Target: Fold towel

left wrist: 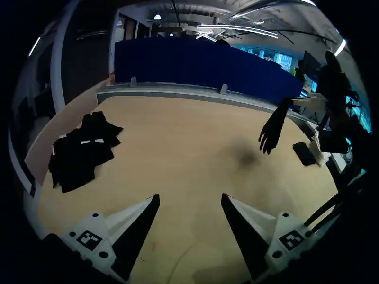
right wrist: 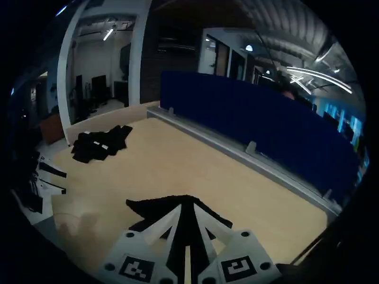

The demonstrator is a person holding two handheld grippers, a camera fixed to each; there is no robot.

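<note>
A black towel (right wrist: 156, 210) is pinched between my right gripper's (right wrist: 187, 202) fingers, which are shut on it; the cloth spreads out to both sides of the fingertips. In the left gripper view the same towel (left wrist: 273, 128) hangs limp in the air above the right part of the wooden table (left wrist: 189, 142), with a dark shadow under it. My left gripper (left wrist: 189, 202) is open low over the table's near edge, with nothing between its fingers. A pile of black towels (left wrist: 81, 150) lies at the table's far left, also the pile (right wrist: 100, 138).
A blue partition (left wrist: 203, 64) with a grey rail runs along the table's far side. A small black object (left wrist: 303, 153) and a pale item lie at the right edge. A person's dark figure (left wrist: 334, 90) stands at the right.
</note>
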